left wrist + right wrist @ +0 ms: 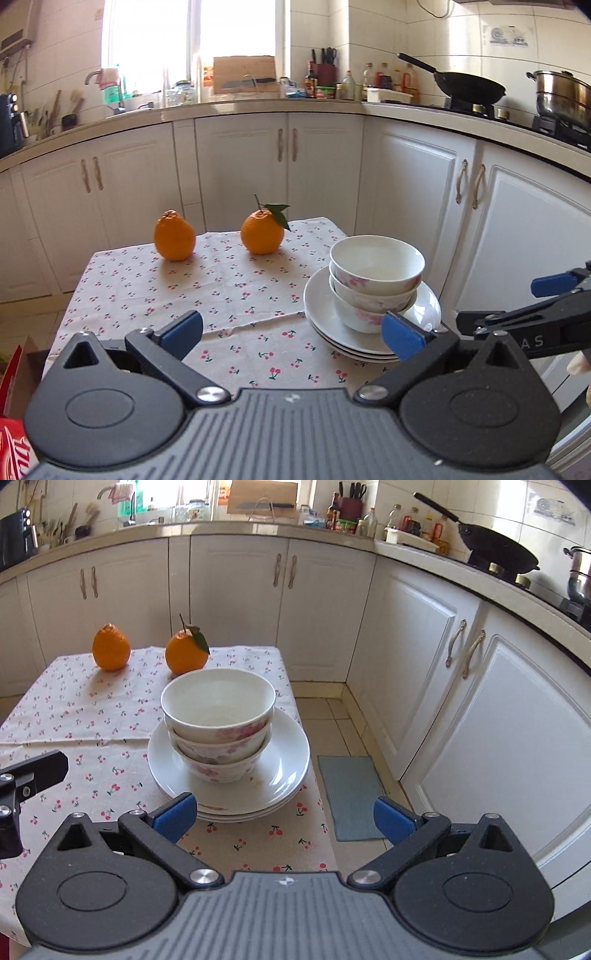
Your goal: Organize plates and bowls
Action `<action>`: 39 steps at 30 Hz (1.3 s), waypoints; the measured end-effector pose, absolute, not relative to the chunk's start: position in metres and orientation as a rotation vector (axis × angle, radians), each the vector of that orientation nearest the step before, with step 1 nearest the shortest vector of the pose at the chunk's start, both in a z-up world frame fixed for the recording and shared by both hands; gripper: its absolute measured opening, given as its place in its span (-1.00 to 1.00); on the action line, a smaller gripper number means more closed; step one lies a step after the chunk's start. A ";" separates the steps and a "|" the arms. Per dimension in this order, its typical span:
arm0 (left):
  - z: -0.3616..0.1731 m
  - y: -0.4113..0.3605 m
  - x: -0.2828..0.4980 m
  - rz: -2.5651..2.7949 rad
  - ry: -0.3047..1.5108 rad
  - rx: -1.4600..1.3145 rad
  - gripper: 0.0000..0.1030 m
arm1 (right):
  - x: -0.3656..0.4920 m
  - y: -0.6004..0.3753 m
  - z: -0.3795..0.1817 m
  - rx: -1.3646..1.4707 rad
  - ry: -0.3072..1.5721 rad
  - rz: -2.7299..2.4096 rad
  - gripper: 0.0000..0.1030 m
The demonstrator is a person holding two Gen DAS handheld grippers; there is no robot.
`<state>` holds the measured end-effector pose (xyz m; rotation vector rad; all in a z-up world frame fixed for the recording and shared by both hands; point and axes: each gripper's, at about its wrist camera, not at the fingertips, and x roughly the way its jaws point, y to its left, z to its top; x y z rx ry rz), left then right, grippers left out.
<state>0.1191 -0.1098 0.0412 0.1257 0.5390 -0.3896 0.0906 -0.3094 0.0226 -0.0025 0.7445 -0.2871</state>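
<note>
Three bowls with a pink flower pattern sit nested one in another on a stack of white plates, which rests near the right edge of the surface covered with a cherry-print cloth. In the right wrist view this stack is in the middle of the frame, straight ahead of the right claw. The left blue pad of this claw is just in front of the near rim of the plates, and its right pad hangs past the edge of the surface, over the floor with a small mat.

In the left wrist view the same stack lies in the right half of the frame, to the right of the left claw, and its right blue pad covers a part of the plate rim.

Both claws are released, with the jaws wide apart, and they hold nothing.

Two oranges stand at the far side of the surface, well apart from the dishes.

I judge that the right claw is nearer and better lined up with the stack. The stack is round, so it has no long axis; the approach depends on which rim is free. It seems the stacking is already done, or almost.
</note>
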 end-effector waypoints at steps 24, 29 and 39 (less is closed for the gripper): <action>0.045 -0.106 0.098 -0.292 0.547 0.137 0.99 | 0.074 -0.286 0.041 -0.016 0.683 -0.254 1.00; 0.045 -0.105 0.097 -0.291 0.545 0.132 0.99 | 0.072 -0.287 0.042 -0.012 0.674 -0.254 1.00; 0.048 -0.102 0.097 -0.294 0.542 0.124 0.99 | 0.070 -0.286 0.043 -0.020 0.674 -0.251 1.00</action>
